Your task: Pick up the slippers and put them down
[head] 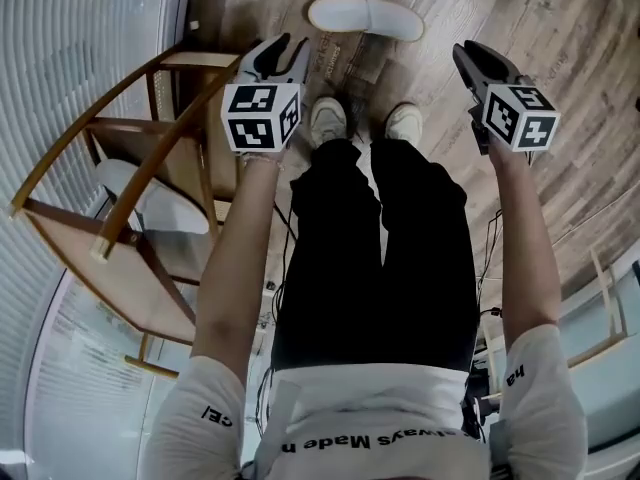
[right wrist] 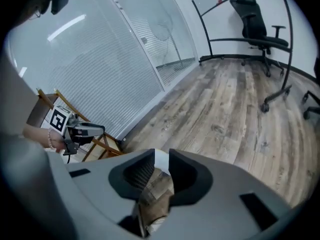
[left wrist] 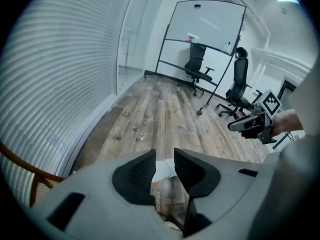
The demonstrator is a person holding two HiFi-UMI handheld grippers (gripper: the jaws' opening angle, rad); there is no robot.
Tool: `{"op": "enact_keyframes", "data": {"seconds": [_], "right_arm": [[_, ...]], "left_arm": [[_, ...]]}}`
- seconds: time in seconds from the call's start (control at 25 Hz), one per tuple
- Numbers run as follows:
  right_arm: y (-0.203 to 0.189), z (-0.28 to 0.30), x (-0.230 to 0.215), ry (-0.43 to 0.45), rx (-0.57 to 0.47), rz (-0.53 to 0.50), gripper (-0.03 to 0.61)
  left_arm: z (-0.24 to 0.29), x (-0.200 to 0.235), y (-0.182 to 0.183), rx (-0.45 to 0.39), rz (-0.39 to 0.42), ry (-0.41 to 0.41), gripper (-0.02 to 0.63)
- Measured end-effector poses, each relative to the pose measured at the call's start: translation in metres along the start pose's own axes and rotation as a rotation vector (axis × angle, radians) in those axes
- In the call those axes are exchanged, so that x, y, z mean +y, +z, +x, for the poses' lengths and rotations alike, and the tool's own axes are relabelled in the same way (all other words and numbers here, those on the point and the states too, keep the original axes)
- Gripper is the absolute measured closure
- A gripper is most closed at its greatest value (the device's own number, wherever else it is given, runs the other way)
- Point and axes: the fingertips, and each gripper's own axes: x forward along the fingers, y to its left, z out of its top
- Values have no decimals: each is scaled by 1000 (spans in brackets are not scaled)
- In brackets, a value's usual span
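Slippers (head: pixel 365 16) lying on floor (head: pixel 560 28), top centre of head view, beyond shoes (head: pixel 328 120). Left claw (head: pixel 285 53) and right claw (head: pixel 478 60) hovering high, both standing part-open, gripping nothing. Slippers appearing light, soft, compressible: pinching upper edge advisable.

Person: white T-shirt (head: pixel 370 418), short sleeves, black lettering along hem and sleeve edges. Black trousers (head: pixel 390 258). White sneakers (head: pixel 328 120), seen between the two pairs of jaws. Left gripper (head: pixel 293 48) and right gripper (head: pixel 465 58): grey shells, black ribbed pads (left wrist: pixel 137 176). White cube (head: pixel 260 116) with black square markers behind jaws of each. Beaded bracelet (right wrist: pixel 50 140) on left wrist, behind cube.
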Motion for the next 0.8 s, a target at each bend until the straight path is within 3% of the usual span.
{"op": "enact_keyframes", "data": {"seconds": [0.2, 0.4, 0.8], "right_arm": [[77, -92, 61, -1, -93, -64, 514], [138, -184, 125, 20, -174, -113, 530], [234, -346, 223, 41, -343, -255, 549]], "left_arm": [[-97, -40, 88, -109, 30, 0, 555], [-200, -79, 160, -217, 26, 12, 584], [-384, -141, 237, -402, 59, 21, 601]]}}
